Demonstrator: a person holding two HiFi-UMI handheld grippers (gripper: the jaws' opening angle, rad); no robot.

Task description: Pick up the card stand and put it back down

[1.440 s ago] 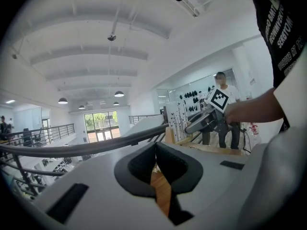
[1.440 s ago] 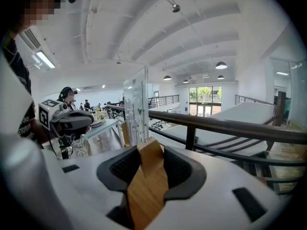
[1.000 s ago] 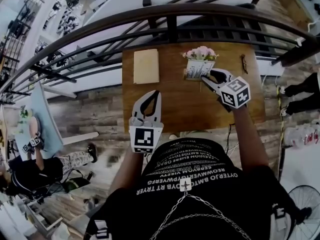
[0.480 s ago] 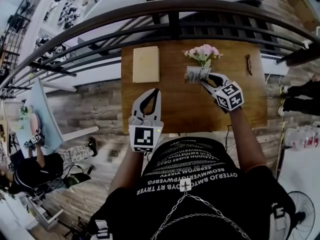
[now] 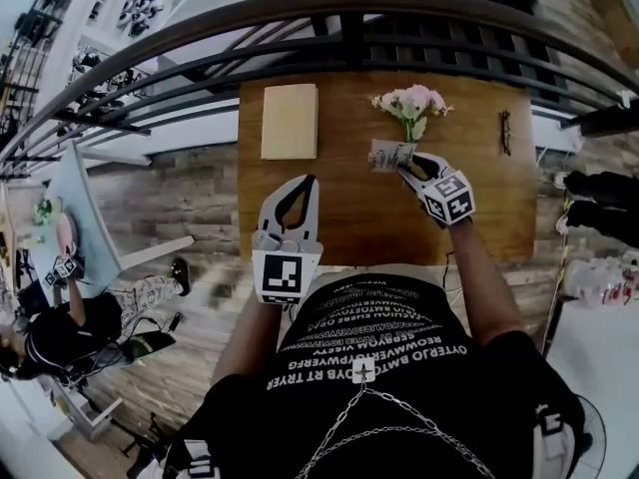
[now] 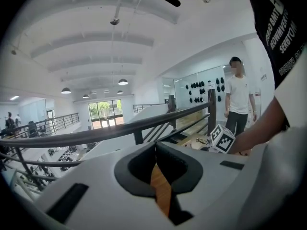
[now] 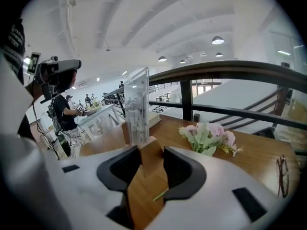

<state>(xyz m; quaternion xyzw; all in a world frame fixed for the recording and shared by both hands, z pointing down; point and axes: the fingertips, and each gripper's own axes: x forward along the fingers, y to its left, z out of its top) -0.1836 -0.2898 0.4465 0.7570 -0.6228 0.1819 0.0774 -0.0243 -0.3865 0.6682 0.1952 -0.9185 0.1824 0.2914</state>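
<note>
Wooden table (image 5: 349, 213) by railing (image 5: 250, 30), we note right gripper (image 5: 405, 167) clamped on card stand (image 5: 389, 154) base, flowers (image 5: 411, 103) just beyond, left gripper (image 5: 311, 182) closed, empty.

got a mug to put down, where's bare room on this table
Bare wood between the book and the flowers, and the front right corner near the glasses. Crowded around the card stand in the right gripper.

Bright, even light frm ceiling lamps (image 7: 218, 40); strong fisheye warp, dark corners.
</note>
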